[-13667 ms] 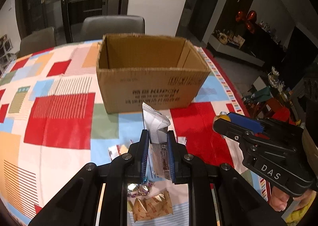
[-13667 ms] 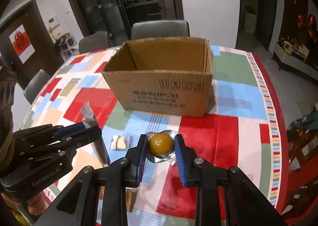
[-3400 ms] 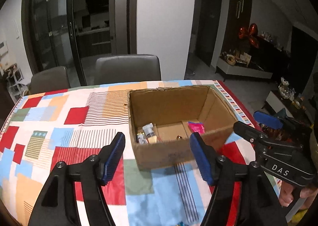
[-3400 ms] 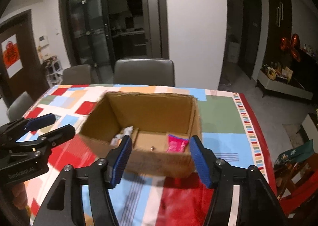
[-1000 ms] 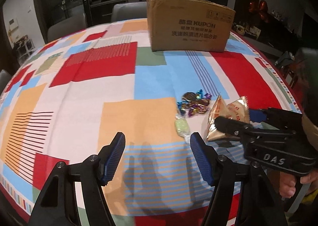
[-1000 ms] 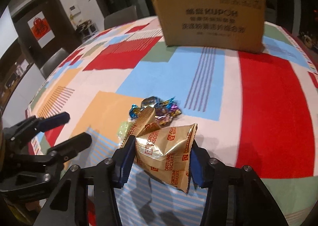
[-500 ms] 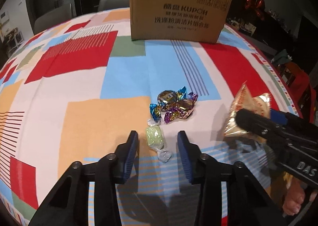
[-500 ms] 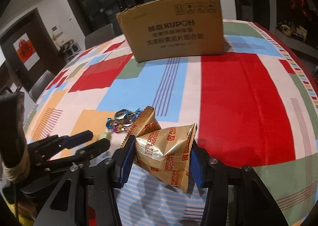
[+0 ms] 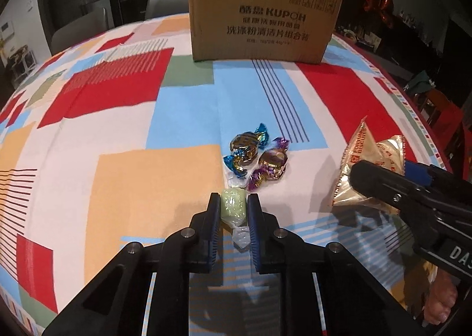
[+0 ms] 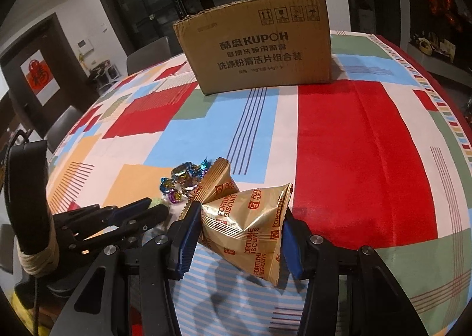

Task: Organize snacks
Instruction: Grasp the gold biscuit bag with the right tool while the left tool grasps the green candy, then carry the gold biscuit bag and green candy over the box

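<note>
My left gripper is shut on a pale green wrapped candy lying on the patchwork tablecloth; its clear twisted end sticks out below the pads. Just beyond it lie two foil candies, one with blue twists and one with purple twists. My right gripper is shut on a gold fortune-biscuit packet, held a little above the cloth; the same packet shows at the right of the left wrist view. The brown cardboard box stands at the far side, its printed wall towards me.
The table's curved edge runs down the right. Grey chairs stand behind the table at the back left. A person's hand holds the right gripper's handle at the lower right. The left gripper reaches in from the left in the right wrist view.
The left gripper's jaws came from wide apart to shut on the green candy, after sliding towards it. The right gripper has kept its hold on the gold packet and shifted slightly.
</note>
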The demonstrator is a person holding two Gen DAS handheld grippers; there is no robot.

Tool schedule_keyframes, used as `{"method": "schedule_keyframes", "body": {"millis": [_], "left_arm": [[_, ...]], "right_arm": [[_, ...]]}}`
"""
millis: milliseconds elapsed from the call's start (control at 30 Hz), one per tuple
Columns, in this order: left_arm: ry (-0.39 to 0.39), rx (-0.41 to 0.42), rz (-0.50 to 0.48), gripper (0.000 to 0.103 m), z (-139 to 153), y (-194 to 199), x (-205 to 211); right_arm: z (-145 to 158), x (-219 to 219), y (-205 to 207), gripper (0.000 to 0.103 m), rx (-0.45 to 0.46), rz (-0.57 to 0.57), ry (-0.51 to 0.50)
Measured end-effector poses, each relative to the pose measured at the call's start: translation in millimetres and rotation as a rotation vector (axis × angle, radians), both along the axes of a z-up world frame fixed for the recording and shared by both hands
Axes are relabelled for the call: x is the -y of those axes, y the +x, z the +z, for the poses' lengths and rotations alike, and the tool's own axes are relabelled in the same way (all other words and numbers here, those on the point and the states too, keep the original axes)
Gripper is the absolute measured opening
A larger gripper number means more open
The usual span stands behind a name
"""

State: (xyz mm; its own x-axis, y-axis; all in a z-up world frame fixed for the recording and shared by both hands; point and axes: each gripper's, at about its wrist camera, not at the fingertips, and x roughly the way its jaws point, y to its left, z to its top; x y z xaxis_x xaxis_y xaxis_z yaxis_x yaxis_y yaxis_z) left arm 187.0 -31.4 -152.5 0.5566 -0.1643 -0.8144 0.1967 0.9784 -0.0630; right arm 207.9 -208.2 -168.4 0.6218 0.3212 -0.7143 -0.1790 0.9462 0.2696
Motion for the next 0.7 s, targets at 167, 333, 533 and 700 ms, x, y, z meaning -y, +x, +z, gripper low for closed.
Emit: {"method": "schedule_keyframes", "body": {"millis": [167, 333, 533, 700], "left_arm": [[-0.039, 0.044, 0.004, 0.019, 22.6, -6.5, -3.3], [-0.063, 0.109, -0.01, 0.019, 50.0, -10.8, -1.9], [-0.077, 0.192, -0.028, 0.019, 81.0, -7.6, 0.8], [-0.08, 0.25, -0.039, 0.019, 102.4, 3.1, 3.0]], "right_arm": [[11.2, -0.3, -3.7, 0.051, 0.024, 0.005, 0.01], [29.0, 2.1, -6.6, 0.051, 0.066, 0.004, 0.017], [52.1, 6.0, -4.4, 0.051, 0.126, -0.01, 0.016], [73.7, 7.4, 1.7, 0.051, 0.182, -0.017, -0.001]]}}
